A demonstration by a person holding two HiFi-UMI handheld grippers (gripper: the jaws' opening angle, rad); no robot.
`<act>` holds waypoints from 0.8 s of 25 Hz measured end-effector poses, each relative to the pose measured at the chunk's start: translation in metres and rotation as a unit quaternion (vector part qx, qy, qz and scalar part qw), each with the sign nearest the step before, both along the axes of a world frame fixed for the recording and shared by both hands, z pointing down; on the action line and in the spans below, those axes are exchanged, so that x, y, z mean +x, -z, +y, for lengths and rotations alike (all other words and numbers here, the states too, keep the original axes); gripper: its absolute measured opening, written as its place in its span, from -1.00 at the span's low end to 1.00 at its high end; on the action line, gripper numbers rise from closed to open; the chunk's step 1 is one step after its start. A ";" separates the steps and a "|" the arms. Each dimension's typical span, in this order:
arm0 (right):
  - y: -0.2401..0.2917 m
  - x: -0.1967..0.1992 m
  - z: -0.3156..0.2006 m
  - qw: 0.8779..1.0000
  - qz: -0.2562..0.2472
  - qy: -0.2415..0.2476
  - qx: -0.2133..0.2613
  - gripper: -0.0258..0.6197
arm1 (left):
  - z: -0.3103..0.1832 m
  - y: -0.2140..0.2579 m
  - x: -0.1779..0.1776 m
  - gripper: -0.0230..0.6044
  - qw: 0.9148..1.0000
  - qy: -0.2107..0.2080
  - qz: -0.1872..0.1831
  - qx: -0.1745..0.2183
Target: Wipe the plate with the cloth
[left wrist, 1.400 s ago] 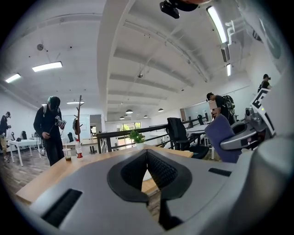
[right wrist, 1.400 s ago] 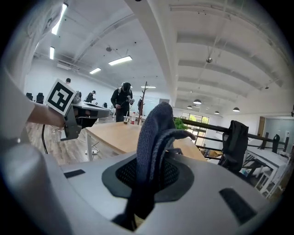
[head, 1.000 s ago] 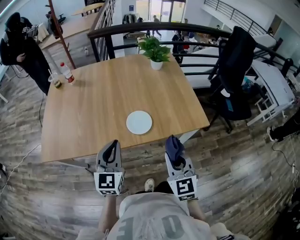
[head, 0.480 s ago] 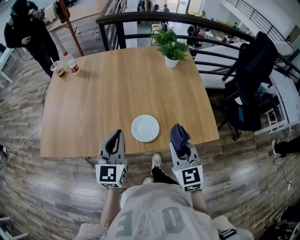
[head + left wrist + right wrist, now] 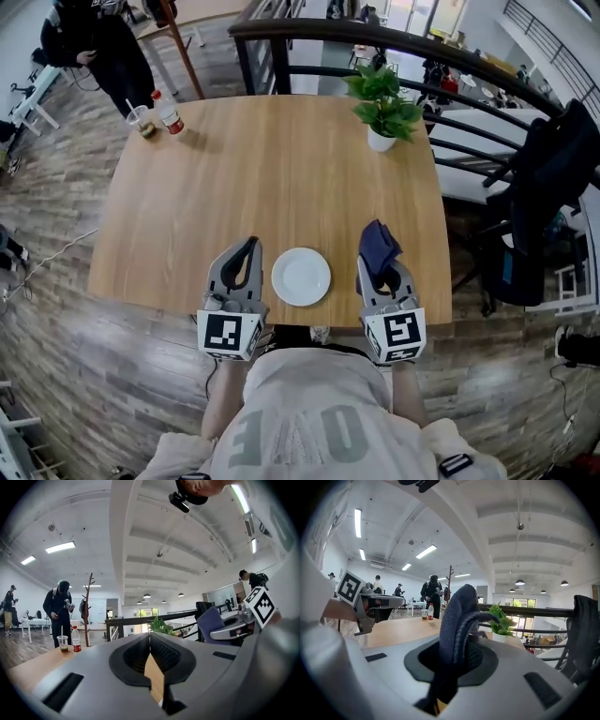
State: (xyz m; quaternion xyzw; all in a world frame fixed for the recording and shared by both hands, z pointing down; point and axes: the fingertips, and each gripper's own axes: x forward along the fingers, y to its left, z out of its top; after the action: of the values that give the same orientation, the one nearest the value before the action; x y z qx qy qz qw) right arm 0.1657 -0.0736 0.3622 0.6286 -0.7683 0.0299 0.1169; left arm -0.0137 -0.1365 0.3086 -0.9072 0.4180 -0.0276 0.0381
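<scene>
A round white plate point(image 5: 301, 277) lies near the front edge of the wooden table point(image 5: 272, 159). My left gripper point(image 5: 250, 246) hovers just left of the plate, its jaws shut with nothing between them; in the left gripper view point(image 5: 150, 637) they meet in a thin line. To the right of the plate is my right gripper point(image 5: 379, 255), shut on a dark blue cloth point(image 5: 378, 244). That cloth point(image 5: 459, 620) bunches up out of the jaws in the right gripper view. Both grippers are over the table's front edge.
A potted plant point(image 5: 382, 103) stands at the table's far right. A cup with a straw point(image 5: 142, 120) and a bottle point(image 5: 169, 112) sit at the far left corner. A person point(image 5: 98, 42) stands beyond that corner. A black railing point(image 5: 394, 42) and a chair point(image 5: 548, 187) are to the right.
Both grippers have come forward from in front of the table's edge to either side of the plate. The cloth stays in the right gripper.
</scene>
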 end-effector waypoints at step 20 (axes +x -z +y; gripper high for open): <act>-0.004 -0.036 -0.040 0.996 0.017 0.080 -0.018 -0.74 | -0.042 -0.043 -0.002 -0.82 0.988 0.019 0.043 -0.146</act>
State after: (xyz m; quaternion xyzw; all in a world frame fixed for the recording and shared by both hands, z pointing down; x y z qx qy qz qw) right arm 0.1296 -0.1133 0.3662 0.5630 -0.8136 0.0240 0.1433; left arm -0.0155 -0.1783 0.3512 -0.8951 0.4282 -0.0503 -0.1138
